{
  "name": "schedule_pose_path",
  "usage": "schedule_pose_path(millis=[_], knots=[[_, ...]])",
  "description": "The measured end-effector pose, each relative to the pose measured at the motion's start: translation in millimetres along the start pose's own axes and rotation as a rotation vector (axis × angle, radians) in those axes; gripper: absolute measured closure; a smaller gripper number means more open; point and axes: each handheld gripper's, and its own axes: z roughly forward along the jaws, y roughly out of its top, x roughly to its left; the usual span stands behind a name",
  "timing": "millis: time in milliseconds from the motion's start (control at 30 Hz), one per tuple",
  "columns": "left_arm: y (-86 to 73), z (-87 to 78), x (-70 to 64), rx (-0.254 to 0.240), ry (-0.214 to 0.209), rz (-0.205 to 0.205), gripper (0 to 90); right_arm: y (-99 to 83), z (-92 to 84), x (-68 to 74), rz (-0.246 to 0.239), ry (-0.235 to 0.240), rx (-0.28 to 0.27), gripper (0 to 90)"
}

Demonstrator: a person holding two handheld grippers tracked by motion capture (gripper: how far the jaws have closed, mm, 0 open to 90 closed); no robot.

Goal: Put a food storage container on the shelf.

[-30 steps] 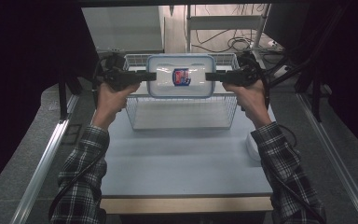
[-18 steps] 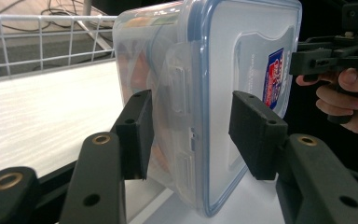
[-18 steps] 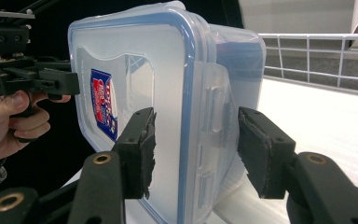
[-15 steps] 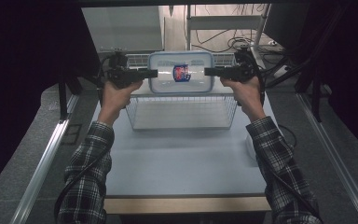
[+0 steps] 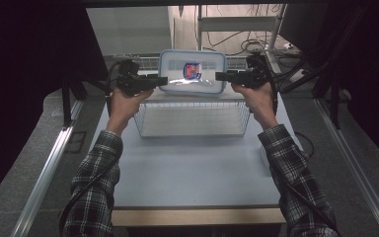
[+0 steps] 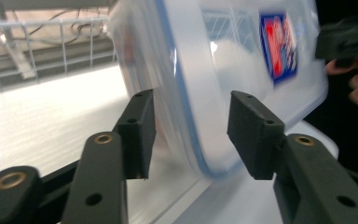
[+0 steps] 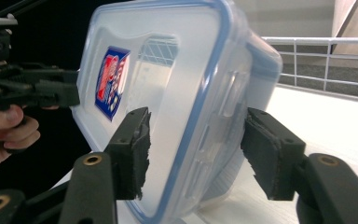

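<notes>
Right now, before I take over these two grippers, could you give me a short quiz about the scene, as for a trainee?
1. True or false: the label on the lid of the container is green.
2. What stands between the jaws of the left gripper and of the right gripper? A) a cup B) an edge of the container C) a sponge
3. Do the right gripper's pads press on the container?

Key:
1. False. It is red and blue.
2. B.
3. No. A gap shows beside each pad; these jaws have just been opening, with the container between them.
</notes>
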Motion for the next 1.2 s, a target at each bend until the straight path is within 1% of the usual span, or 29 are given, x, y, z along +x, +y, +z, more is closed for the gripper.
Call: schedule_pose_path(millis=[33, 100, 133, 333, 400, 433, 467, 500, 533, 567, 600, 633, 667, 733, 767, 800, 900, 967, 1000, 1033, 1067, 1100, 1133, 1167, 1200], knots=[[-1.6, 0.8, 2.9, -0.011, -0.020, -0.025, 49.1, -0.1, 0.8, -1.9, 0.010, 0.004, -0.003, 42.1], [-2.4, 1.4, 4.0, -0.007, -0.024, -0.032, 49.5, 0.3, 1.5, -3.2, 0.018, 0.003, -0.004, 41.9], [-2.8, 1.7, 3.9, 0.000, -0.019, -0.033, 49.8, 0.7, 1.7, -3.4, 0.024, -0.001, -0.004, 41.7], [-2.1, 1.3, 3.4, 0.001, -0.019, -0.043, 50.5, 1.8, 2.6, -3.5, 0.034, -0.018, 0.009, 39.5], [-2.0, 0.9, 2.7, -0.006, -0.024, -0.045, 50.4, 1.7, 3.1, -1.7, 0.026, -0.058, 0.029, 38.9], [-1.4, 0.8, 2.3, -0.014, -0.025, -0.049, 50.0, 0.5, 5.2, -0.6, 0.010, -0.083, 0.044, 40.2], [-1.4, 0.8, 2.3, -0.014, -0.025, -0.049, 49.6, 0.5, 5.2, -0.6, 0.010, -0.083, 0.044, 40.2], [-0.8, 0.6, 2.4, -0.018, -0.019, -0.047, 49.6, -0.6, 6.7, -0.3, 0.008, -0.082, 0.049, 42.9], [-0.1, 0.9, 2.5, -0.019, -0.017, -0.046, 48.9, -1.7, 8.3, 0.0, 0.010, -0.075, 0.053, 43.0], [1.1, 1.6, 3.2, -0.016, -0.018, -0.047, 47.9, -2.2, 9.6, -1.2, 0.023, -0.076, 0.044, 43.6], [1.1, 1.6, 3.2, -0.016, -0.018, -0.047, 47.6, -2.2, 9.6, -1.2, 0.023, -0.076, 0.044, 43.6], [2.1, 1.8, 3.3, -0.015, -0.014, -0.046, 47.4, -1.7, 9.7, -3.0, 0.041, -0.069, 0.040, 44.7], [4.1, 1.6, 3.5, -0.011, 0.003, -0.035, 47.2, -1.6, 9.6, -3.1, 0.049, -0.070, 0.037, 45.1], [5.1, 1.7, 4.0, -0.011, 0.011, -0.033, 47.0, -1.6, 9.8, -2.7, 0.054, -0.073, 0.035, 45.1], [5.7, 1.6, 4.6, -0.016, 0.016, -0.035, 47.1, -1.5, 10.2, -2.2, 0.060, -0.075, 0.033, 44.8], [6.6, 1.4, 6.5, -0.024, 0.015, -0.042, 48.8, -1.1, 11.3, -0.9, 0.083, -0.076, 0.027, 44.3], [7.2, 2.0, 10.0, -0.030, 0.002, -0.058, 48.9, 0.5, 12.5, -1.4, 0.100, -0.079, 0.026, 44.6], [8.3, 2.6, 10.5, -0.030, 0.004, -0.065, 49.0, 2.2, 13.2, -2.3, 0.103, -0.081, 0.027, 44.7], [8.3, 2.6, 10.5, -0.030, 0.004, -0.065, 48.9, 2.2, 13.2, -2.3, 0.103, -0.081, 0.027, 44.7], [9.3, 2.7, 9.6, -0.030, 0.012, -0.057, 48.9, 2.7, 13.7, -3.0, 0.106, -0.080, 0.027, 44.4], [11.2, 2.8, 7.9, -0.030, 0.028, -0.044, 48.7, 3.3, 14.0, -3.4, 0.096, -0.090, 0.018, 44.9], [11.2, 2.8, 7.9, -0.030, 0.028, -0.044, 47.9, 3.3, 14.0, -3.4, 0.096, -0.090, 0.018, 44.9], [13.3, 2.4, 5.2, -0.030, 0.051, -0.022, 47.6, 4.2, 13.0, -2.2, 0.068, -0.110, -0.005, 47.5], [13.3, 2.4, 5.2, -0.030, 0.051, -0.022, 47.6, 4.2, 13.0, -2.2, 0.068, -0.110, -0.005, 47.5], [14.2, 2.0, 3.6, -0.030, 0.064, -0.007, 47.6, 4.6, 12.8, -1.1, 0.059, -0.119, -0.016, 48.3]])
